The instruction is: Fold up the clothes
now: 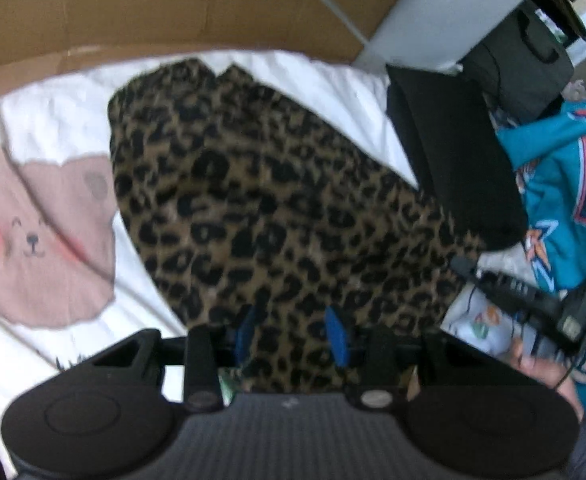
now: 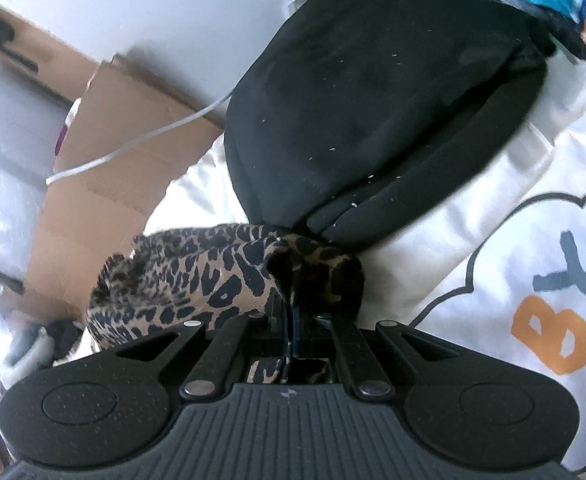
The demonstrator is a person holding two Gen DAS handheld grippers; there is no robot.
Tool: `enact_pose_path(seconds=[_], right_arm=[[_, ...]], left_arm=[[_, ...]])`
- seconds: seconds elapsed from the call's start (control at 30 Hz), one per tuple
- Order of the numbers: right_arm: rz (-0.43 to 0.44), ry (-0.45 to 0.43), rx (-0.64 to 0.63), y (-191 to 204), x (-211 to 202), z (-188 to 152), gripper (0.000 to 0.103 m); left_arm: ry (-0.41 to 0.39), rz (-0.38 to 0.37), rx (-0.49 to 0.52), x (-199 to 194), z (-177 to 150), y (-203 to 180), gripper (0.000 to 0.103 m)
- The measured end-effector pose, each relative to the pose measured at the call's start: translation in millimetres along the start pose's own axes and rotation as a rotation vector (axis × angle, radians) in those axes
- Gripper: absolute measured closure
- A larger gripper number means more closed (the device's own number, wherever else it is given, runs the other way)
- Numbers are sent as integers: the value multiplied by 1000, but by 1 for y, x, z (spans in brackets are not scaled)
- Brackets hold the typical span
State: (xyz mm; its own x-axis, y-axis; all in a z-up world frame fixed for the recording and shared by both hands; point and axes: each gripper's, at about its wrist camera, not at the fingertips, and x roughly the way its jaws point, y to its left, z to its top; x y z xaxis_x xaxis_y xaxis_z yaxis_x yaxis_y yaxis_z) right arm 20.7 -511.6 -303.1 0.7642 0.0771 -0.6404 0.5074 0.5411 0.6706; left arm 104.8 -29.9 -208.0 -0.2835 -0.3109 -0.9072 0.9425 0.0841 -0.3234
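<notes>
A white bed cover (image 1: 325, 80) is spreading under everything, printed in the left wrist view with a pink bear face (image 1: 41, 236) and in the right wrist view with a cloud outline holding the letters "B" and "Y" (image 2: 561, 308). Brown cardboard (image 1: 181, 4) is standing along the far edge of the bed, a white cable (image 2: 141, 144) is trailing across it, and a pale wall is rising behind.

The leopard-print garment (image 1: 269, 200) is lying across the middle of the cover, its far end reaching towards the cardboard. A folded black garment (image 2: 377, 108) is lying just beside it, touching its edge. Beyond that, a teal printed garment (image 1: 573, 184) is bunching up, and a dark bag (image 1: 529, 68) is sitting behind it.

The left hand-held gripper (image 1: 293, 332) is hovering over the near end of the leopard cloth, its blue pads (image 1: 337, 336) standing apart; whether they are pinching fabric cannot be told. The right hand-held gripper (image 2: 291, 320) is clamped together on a bunched fold of the leopard-print garment, beside the black garment. It is also showing at the right of the left wrist view, with a person's hand (image 1: 541, 364) below it.
</notes>
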Motion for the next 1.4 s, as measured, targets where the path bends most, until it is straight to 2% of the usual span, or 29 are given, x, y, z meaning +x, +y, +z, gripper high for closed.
enact_pose_path(seconds=[0.1, 0.2, 0.47, 0.6, 0.83, 0.93, 1.03, 1.23, 1.4], right_arm=[[1, -4, 13, -2, -1, -1, 103], [-9, -6, 2, -3, -5, -2, 103], [-36, 14, 22, -6, 2, -1, 103], [-31, 32, 39, -10, 1, 1, 100], [-37, 19, 40, -13, -5, 10, 95], [-41, 24, 34, -13, -4, 10, 95], [-49, 29, 25, -13, -4, 9, 95], [-58, 28, -2, -12, -4, 15, 92], [-67, 29, -28, -10, -3, 18, 90]], left_arm=[[-21, 17, -2, -4, 19, -6, 62], [-77, 62, -6, 0, 41, -18, 62], [-146, 116, -84, 26, 109, -35, 61], [-116, 102, -158, 47, 132, -34, 61], [-111, 193, -187, 72, 162, -32, 61], [-62, 261, -136, 88, 182, -33, 62], [-23, 284, -148, 102, 194, -28, 62], [28, 330, -181, 124, 196, -12, 63], [33, 315, -263, 134, 181, 11, 63]])
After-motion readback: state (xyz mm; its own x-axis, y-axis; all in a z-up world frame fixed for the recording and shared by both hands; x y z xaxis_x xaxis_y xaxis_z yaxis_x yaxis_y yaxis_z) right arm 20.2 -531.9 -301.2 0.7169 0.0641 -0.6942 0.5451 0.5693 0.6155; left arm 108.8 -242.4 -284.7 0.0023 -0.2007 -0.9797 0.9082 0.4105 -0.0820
